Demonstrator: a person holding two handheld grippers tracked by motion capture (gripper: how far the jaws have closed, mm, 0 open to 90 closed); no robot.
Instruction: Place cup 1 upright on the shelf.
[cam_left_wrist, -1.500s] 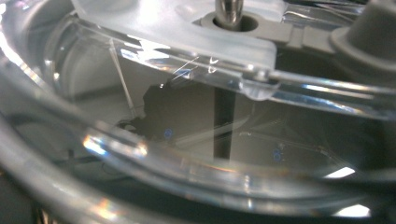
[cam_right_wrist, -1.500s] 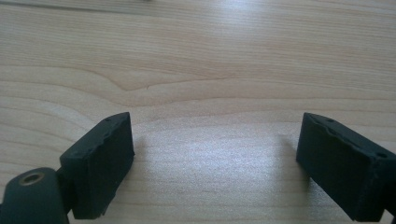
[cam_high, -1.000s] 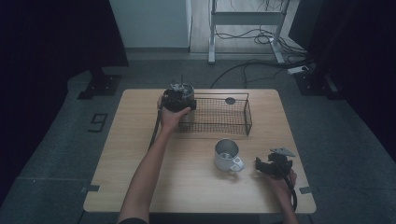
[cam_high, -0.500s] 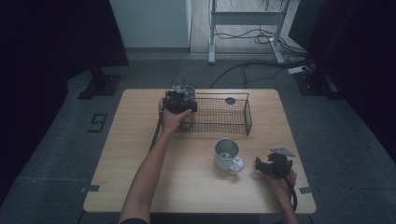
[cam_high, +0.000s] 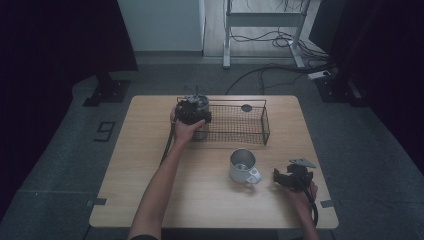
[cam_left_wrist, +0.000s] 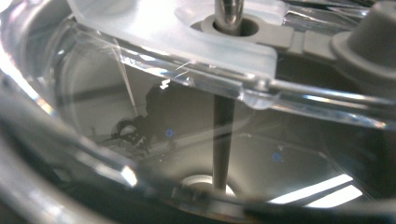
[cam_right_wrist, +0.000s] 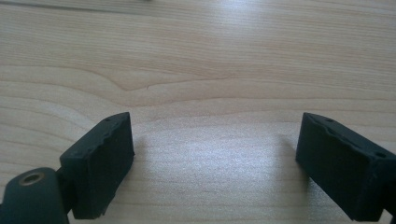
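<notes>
Wooden tabletop (cam_high: 150, 200), light grain, floor around it dark. Black wire basket (cam_high: 235, 122) at far centre of tabletop. Clear lidded container (cam_left_wrist: 140, 93) with metal rod through lid, at basket's left end; left gripper (cam_high: 192, 111) pressed up against it, jaw state cannot tell. Metal mug (cam_high: 243, 166) upright, near centre, in front of basket, handle toward right. Right gripper (cam_right_wrist: 212, 163) low over bare wood near right edge, jaws wide apart, nothing between.

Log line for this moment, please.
left gripper: at clear container, basket left end | right gripper: open, empty, near mug
</notes>
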